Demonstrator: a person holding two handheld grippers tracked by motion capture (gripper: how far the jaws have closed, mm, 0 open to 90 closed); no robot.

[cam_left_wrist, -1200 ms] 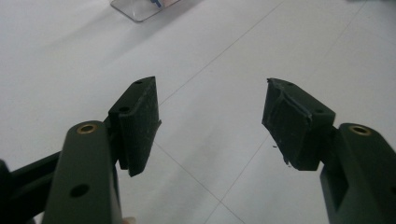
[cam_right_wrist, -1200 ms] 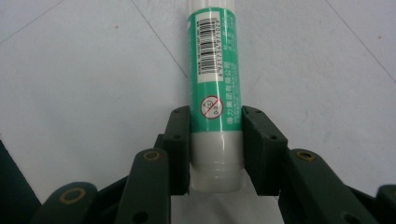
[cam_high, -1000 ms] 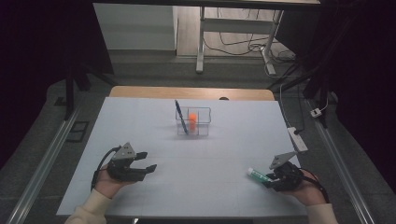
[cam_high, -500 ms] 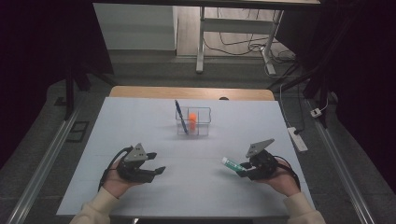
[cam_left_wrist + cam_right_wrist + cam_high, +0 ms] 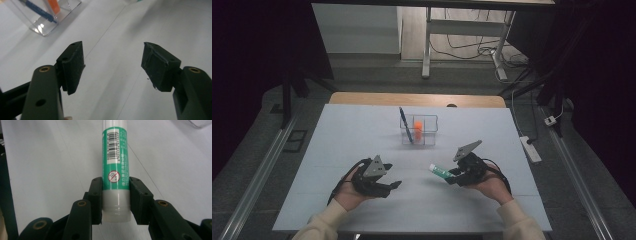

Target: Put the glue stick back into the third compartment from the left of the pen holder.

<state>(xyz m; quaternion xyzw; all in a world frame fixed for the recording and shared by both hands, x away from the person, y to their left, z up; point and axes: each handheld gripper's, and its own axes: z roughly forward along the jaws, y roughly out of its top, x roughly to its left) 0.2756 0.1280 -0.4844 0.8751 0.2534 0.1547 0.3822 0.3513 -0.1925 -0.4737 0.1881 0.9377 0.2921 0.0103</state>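
Over white table (image 5: pixel 362 130), right gripper (image 5: pixel 451 176) carried glue stick (image 5: pixel 439 171) inward.

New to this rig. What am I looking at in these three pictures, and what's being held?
No robot here: a person holds a two-jaw tool in each hand over a white table. The high view looks down from above; each gripper view rides on its own gripper, looking along its jaws. The right gripper is shut on a green and white glue stick. The left gripper is open with nothing between its jaws. A clear organiser on the table holds a blue pen and something orange.
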